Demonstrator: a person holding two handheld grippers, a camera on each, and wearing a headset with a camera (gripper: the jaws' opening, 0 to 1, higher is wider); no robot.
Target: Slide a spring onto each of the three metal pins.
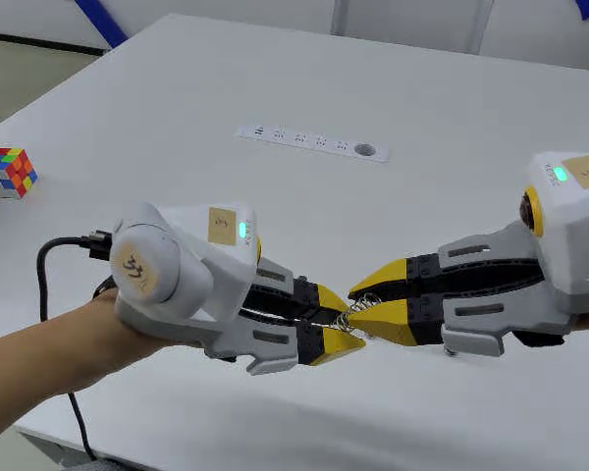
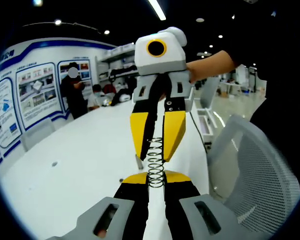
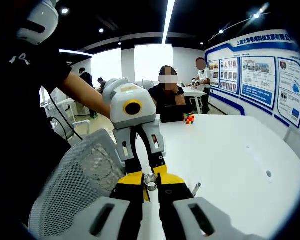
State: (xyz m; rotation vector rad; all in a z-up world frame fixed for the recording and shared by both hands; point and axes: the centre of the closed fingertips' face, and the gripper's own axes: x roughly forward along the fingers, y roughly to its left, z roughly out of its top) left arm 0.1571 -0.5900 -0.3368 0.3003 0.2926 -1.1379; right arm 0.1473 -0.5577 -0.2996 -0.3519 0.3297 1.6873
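Low centre of the head view, my left gripper [image 1: 342, 319] and right gripper [image 1: 363, 300] meet tip to tip. Both pairs of fingers are nearly closed, pinching the spring [image 1: 353, 312] (bridging them) above the worktop [image 1: 275, 78].

Two handheld grippers: left gripper [image 1: 342, 320], right gripper [image 1: 356, 305]. One coiled spring [image 2: 155, 165]. One metal pin [image 3: 195, 188] clearly made out. One white tabletop [image 1: 177, 98]. One multicoloured puzzle cube [image 1: 7, 172]. One flat white strip [image 1: 312, 142] set in tabletop. One black cable [image 1: 54, 257]. One grey mesh chair [image 3: 75, 175]. Several people in background, too small for sure count.
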